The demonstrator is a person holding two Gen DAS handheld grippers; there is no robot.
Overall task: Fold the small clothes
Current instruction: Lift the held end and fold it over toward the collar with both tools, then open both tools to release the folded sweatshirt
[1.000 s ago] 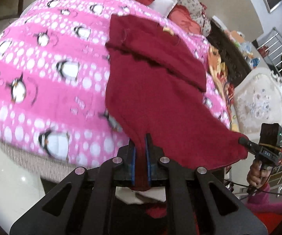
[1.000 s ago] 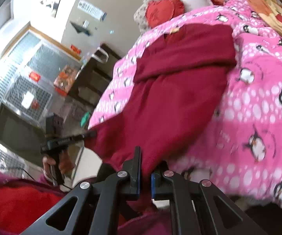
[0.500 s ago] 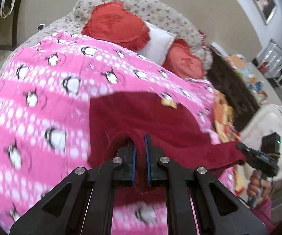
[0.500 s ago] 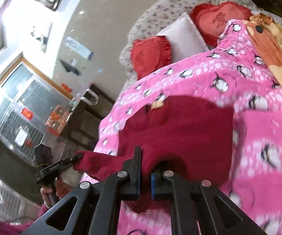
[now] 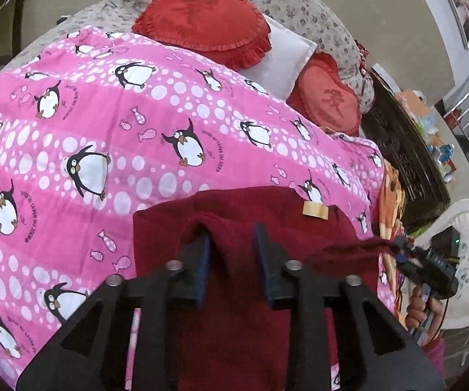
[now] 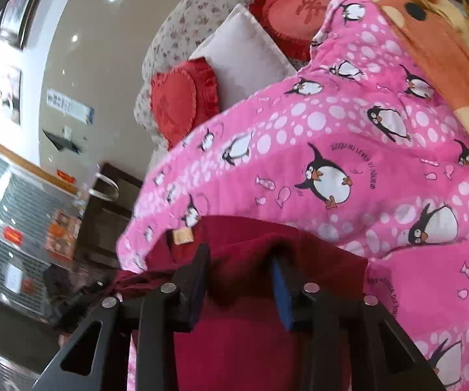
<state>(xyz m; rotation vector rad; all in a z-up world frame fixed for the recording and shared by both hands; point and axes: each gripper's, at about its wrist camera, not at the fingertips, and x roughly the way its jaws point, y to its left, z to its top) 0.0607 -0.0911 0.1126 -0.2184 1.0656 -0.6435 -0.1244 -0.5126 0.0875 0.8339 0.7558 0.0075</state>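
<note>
While the dark red garment (image 5: 234, 293) lies folded over on the pink penguin blanket (image 5: 104, 130), both grippers are letting go of the edge they carried across. The left gripper (image 5: 232, 244) has just been opening: its jaws stand apart with a hump of red cloth sitting loose between them, pads not pressing on it. Same story on the right gripper (image 6: 241, 267), jaws just spread, cloth bunched in the gap but not pinched.

So I'd say this is the release at the end of a fold, bottom hem brought up toward the collar end, where the little tan label (image 5: 315, 210) shows.

Next move, as I see it: back both grippers out without snagging the fabric, since that hump could drag along and undo the fold. Then the garment probably wants a second fold or some flattening, because the top layer looks lumpy near the jaws.
</note>
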